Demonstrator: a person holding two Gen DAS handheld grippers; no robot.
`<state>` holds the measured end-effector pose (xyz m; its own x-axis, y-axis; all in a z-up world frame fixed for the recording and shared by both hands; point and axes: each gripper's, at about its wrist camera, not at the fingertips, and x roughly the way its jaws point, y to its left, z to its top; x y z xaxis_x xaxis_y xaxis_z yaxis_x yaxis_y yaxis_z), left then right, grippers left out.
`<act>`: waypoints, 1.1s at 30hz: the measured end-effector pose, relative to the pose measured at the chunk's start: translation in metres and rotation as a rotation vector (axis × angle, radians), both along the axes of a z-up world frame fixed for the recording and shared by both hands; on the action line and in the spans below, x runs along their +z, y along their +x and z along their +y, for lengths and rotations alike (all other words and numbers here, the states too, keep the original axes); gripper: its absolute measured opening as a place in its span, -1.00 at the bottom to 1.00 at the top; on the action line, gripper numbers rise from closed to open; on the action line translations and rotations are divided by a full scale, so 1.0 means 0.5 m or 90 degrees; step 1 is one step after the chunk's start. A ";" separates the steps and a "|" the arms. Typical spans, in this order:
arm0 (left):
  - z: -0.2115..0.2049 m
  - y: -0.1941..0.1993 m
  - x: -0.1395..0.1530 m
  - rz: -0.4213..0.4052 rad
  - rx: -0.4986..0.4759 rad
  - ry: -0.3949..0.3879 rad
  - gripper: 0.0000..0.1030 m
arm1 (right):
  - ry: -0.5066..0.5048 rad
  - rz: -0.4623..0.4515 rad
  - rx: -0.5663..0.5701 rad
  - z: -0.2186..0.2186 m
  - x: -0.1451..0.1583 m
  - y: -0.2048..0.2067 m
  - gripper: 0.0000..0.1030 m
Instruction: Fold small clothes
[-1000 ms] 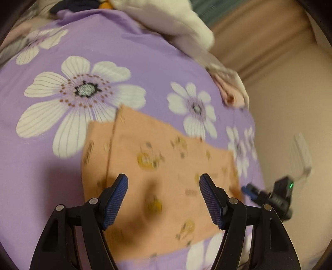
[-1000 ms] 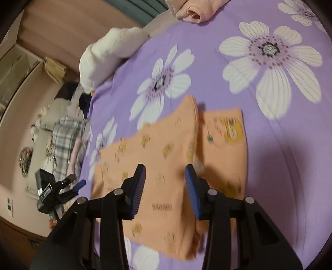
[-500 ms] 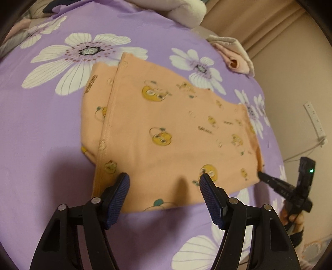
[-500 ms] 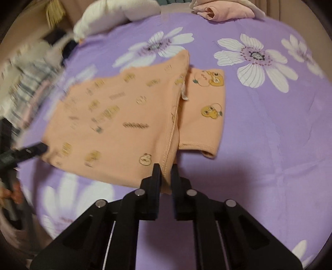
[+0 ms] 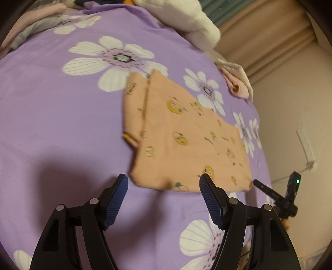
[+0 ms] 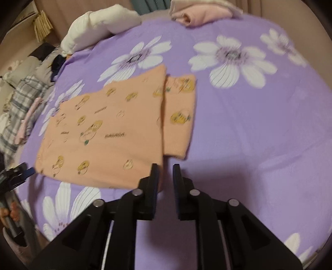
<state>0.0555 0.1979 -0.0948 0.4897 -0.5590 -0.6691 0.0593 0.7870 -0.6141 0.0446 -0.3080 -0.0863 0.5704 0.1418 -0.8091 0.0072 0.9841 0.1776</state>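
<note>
Two grippers hover off the orange garment (image 6: 108,133), which lies flat mid-bedspread (image 6: 259,145): left gripper (image 5: 164,182) wide open and empty, right gripper (image 6: 166,170) just reopened slightly, empty. Pink clothes (image 6: 199,14) and white pillow (image 6: 97,25) line the far edge.

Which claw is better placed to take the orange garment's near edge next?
Probably left: the left claw stands wide open facing the near edge of the orange garment. The right claw, jaws just opening with nothing between them, is narrow and off the corner.
</note>
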 end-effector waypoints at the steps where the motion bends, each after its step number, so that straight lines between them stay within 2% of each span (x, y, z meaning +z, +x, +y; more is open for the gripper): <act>1: 0.007 0.003 -0.005 0.006 0.007 -0.006 0.36 | -0.008 -0.011 -0.011 -0.001 0.008 0.002 -0.61; 3: 0.017 0.017 -0.021 0.024 0.017 -0.029 0.36 | -0.006 -0.036 -0.018 0.004 0.029 0.006 -0.60; 5: 0.020 0.036 -0.034 0.031 0.022 -0.062 0.35 | 0.015 -0.052 0.006 0.021 0.042 0.009 -0.57; 8: 0.022 0.068 -0.049 0.039 0.029 -0.102 0.36 | 0.044 -0.052 0.055 0.068 0.046 0.025 -0.51; 11: 0.020 0.102 -0.053 0.040 0.032 -0.126 0.36 | 0.047 -0.050 0.094 0.114 0.043 0.041 -0.51; 20: 0.004 0.176 -0.060 0.035 0.010 -0.146 0.36 | 0.092 -0.031 0.160 0.204 0.024 0.089 -0.51; 26: -0.021 0.212 -0.064 0.028 -0.010 -0.159 0.35 | 0.109 -0.014 0.189 0.254 0.009 0.151 -0.52; 28: -0.032 0.214 -0.060 0.025 -0.018 -0.148 0.20 | 0.116 -0.015 0.196 0.276 0.009 0.179 -0.52; 30: -0.041 0.216 -0.062 0.035 -0.025 -0.126 -0.32 | 0.113 -0.016 0.200 0.298 0.008 0.205 -0.52; 32: -0.042 0.215 -0.065 0.040 -0.026 -0.111 -0.59 | 0.104 -0.013 0.199 0.314 0.006 0.232 -0.57; 33: -0.041 0.212 -0.065 0.041 -0.024 -0.100 -0.60 | 0.100 -0.011 0.199 0.321 0.004 0.247 -0.58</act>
